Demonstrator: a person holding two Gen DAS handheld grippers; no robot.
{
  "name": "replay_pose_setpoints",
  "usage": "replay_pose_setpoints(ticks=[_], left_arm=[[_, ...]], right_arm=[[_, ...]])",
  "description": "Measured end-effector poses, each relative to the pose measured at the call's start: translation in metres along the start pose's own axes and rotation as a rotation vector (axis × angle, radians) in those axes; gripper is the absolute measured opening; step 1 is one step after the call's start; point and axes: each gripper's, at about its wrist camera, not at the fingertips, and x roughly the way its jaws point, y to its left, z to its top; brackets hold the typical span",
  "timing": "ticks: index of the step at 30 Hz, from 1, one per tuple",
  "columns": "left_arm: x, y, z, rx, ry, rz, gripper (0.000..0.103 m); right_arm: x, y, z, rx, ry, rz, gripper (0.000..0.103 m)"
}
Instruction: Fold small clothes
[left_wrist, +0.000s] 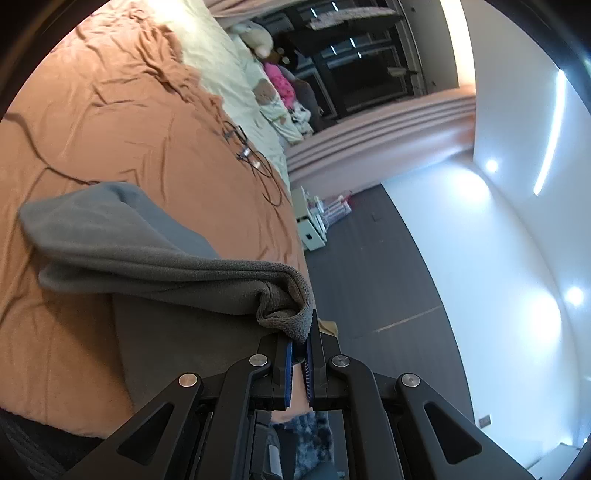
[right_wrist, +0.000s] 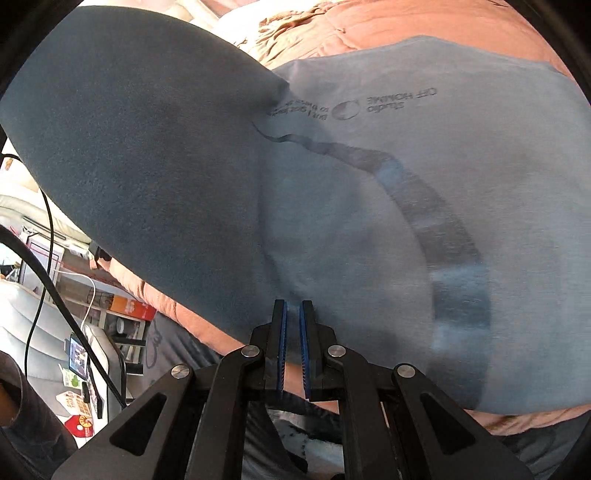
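The grey shirt (left_wrist: 122, 236) lies partly folded on the orange bed (left_wrist: 110, 122), printed inside-out; the left tongs (left_wrist: 300, 334) and right tongs (right_wrist: 292, 314) each pinch its edge.

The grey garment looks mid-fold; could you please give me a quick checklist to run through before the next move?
1. Left gripper pinching the grey garment: ok.
2. Right gripper gripping fabric: cannot tell; the jaws are nearly shut at the garment's edge.
3. Lifted layer held off the orange bedspread: ok.
4. Black cables away from the garment: ok.
5. Lower layer lying flat: cannot tell; the right wrist view is blurred.
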Motion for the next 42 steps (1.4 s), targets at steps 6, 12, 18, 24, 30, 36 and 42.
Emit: replay_pose_setpoints(ticks=[6,12,18,24,30,36,42], left_arm=[[0.035,-0.012,-0.005,0.03,0.064,0.003,0.005],[0.071,-0.019,-0.017,0.046,0.137,0.007,0.005],[0.104,-0.022,-0.03,0.059,0.203,0.02,0.005],[0.133,-0.024,-0.048,0.079,0.275,0.04,0.005],[0.165,-0.018,-0.074,0.082,0.362,0.064,0.005],[0.191,-0.016,-0.103,0.095,0.444,0.077,0.005],[0.212,-0.004,-0.127,0.093,0.535,0.141,0.015]], right_arm=[[-0.043,-0.022,-0.004,0.034,-0.078,0.025,0.004],[-0.086,-0.043,-0.019,0.04,-0.151,0.024,0.006],[-0.125,-0.056,-0.031,0.02,-0.24,-0.003,0.071],[-0.149,-0.075,-0.048,0.051,-0.269,0.011,0.071],[-0.162,-0.095,-0.064,0.097,-0.277,0.002,0.071],[-0.168,-0.098,-0.072,0.112,-0.272,-0.002,0.071],[-0.173,-0.107,-0.075,0.131,-0.269,-0.004,0.071]])
